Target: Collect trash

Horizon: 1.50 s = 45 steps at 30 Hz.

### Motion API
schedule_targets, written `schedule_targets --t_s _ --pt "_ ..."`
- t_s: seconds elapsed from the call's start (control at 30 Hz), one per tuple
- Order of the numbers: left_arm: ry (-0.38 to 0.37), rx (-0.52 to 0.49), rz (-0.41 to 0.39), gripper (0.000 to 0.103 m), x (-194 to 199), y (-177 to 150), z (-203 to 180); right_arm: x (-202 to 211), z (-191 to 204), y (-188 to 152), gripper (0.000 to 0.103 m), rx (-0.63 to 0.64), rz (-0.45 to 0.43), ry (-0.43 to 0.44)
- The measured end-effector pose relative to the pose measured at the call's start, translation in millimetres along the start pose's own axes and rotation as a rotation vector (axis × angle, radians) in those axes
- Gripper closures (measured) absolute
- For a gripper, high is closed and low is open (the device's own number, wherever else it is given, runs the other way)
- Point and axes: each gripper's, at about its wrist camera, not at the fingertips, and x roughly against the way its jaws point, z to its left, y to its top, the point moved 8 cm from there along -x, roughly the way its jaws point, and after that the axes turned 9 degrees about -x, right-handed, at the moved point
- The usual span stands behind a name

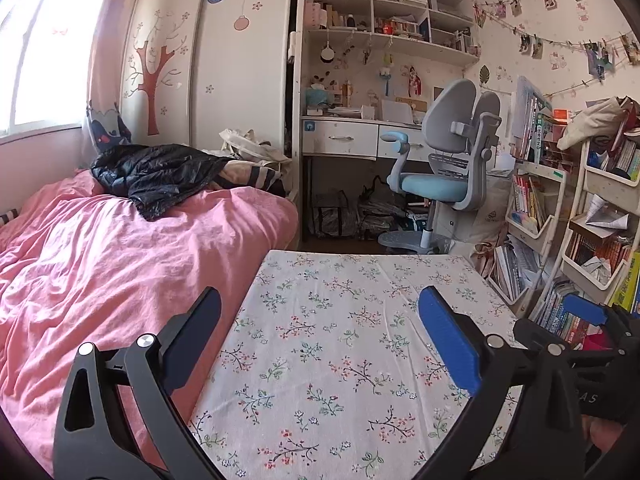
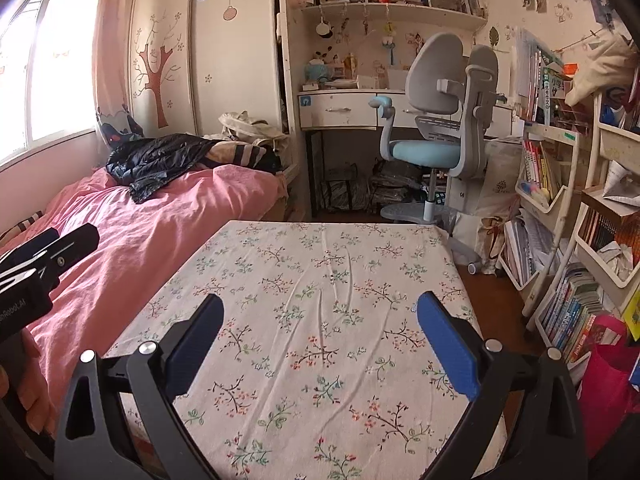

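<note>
A table with a floral cloth (image 1: 340, 320) (image 2: 320, 300) lies in front of both grippers; no loose trash shows on it. My left gripper (image 1: 320, 308) is open and empty above the table's near left part. My right gripper (image 2: 320, 312) is open and empty above the table's near edge. The right gripper also shows at the right edge of the left wrist view (image 1: 592, 320), and the left gripper at the left edge of the right wrist view (image 2: 44, 252). A black plastic bag (image 1: 152, 176) (image 2: 156, 164) lies crumpled on the bed's far end.
A bed with a pink cover (image 1: 100, 264) (image 2: 140, 232) runs along the left. A blue and grey desk chair (image 1: 444, 168) (image 2: 436, 128) stands before a desk with shelves (image 1: 360, 136). Crowded book racks (image 1: 560, 240) (image 2: 560, 240) line the right wall. A pink bag (image 2: 608, 380) sits low right.
</note>
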Motion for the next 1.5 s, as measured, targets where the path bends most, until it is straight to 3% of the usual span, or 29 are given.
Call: schedule_targets --t_s 0.17,0.6,1.5 --pt "0.009 -0.032 0.016 0.008 -13 -2 2 -3 -4 3 0.01 -0.038 0.006 0.003" --pt "0.008 -0.094 -0.017 0.007 2 1 -10 -3 3 7 0.008 -0.003 0.003 0.003" --pt "0.018 -0.063 0.005 0.007 2 -3 -4 -4 2 6 0.008 0.011 0.009 -0.002"
